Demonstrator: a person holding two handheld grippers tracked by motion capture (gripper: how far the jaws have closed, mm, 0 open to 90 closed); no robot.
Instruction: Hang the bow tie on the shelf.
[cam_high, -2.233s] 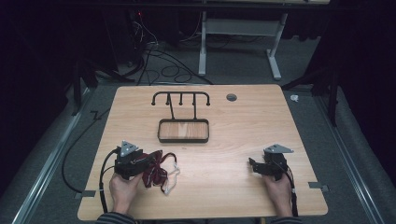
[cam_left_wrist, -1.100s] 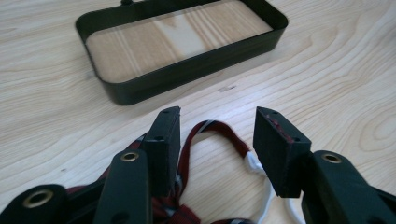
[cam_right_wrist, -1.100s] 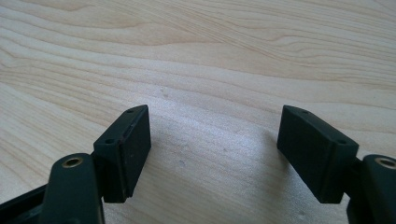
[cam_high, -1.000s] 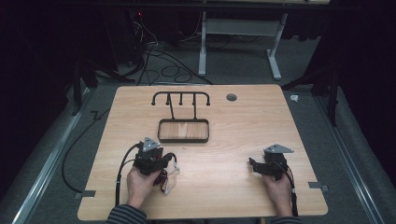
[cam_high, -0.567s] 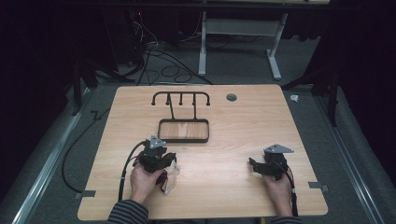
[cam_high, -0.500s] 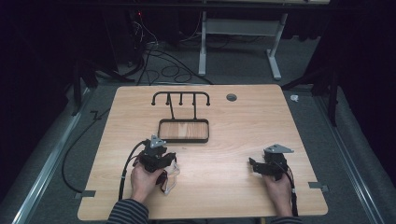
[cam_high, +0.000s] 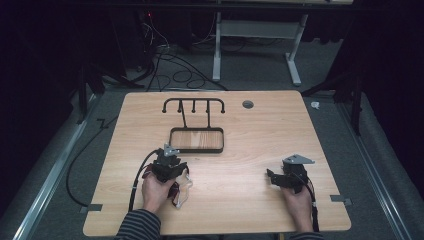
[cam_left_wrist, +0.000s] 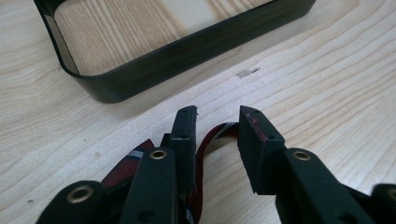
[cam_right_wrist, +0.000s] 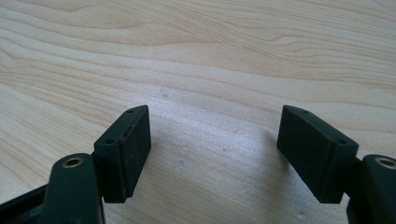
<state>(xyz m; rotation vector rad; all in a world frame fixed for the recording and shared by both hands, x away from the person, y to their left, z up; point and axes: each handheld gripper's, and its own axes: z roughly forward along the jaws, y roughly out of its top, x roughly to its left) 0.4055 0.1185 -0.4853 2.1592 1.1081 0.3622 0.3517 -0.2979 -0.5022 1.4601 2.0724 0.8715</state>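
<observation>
The left gripper (cam_high: 170, 167) is down on the table (cam_high: 240, 150), just in front of the black tray (cam_high: 196, 141) that forms the foot of the hook rack (cam_high: 193, 105). Under it lies a red strap (cam_left_wrist: 212, 140), dark red with a striped patch, looped and partly bunched beneath the gripper. From the high view the same strap (cam_high: 181, 192) trails back toward the left hand (cam_high: 154, 191), pale and red against the wood.

In the left gripper view the jaws have just been closing and now stand partway shut. A loop of the strap curves up between them, but a gap shows on the right side, so the pads do not yet press on it from both sides (the left jaw sits close to the fabric, perhaps touching).

The right gripper (cam_high: 281, 179) rests on the bare table well apart from all this, jaws spread wide with nothing between them.

The likely trouble is the loop itself. It is thin and floppy, so closing jaws could push it flat against the table or squeeze it out sideways and end up pinching nothing. If only the edge of the loop is caught, the strap may slide free once lifted. The bunched part under the gripper could also snag and drag, and the tray rim is near enough to bump if the hand moves forward.
</observation>
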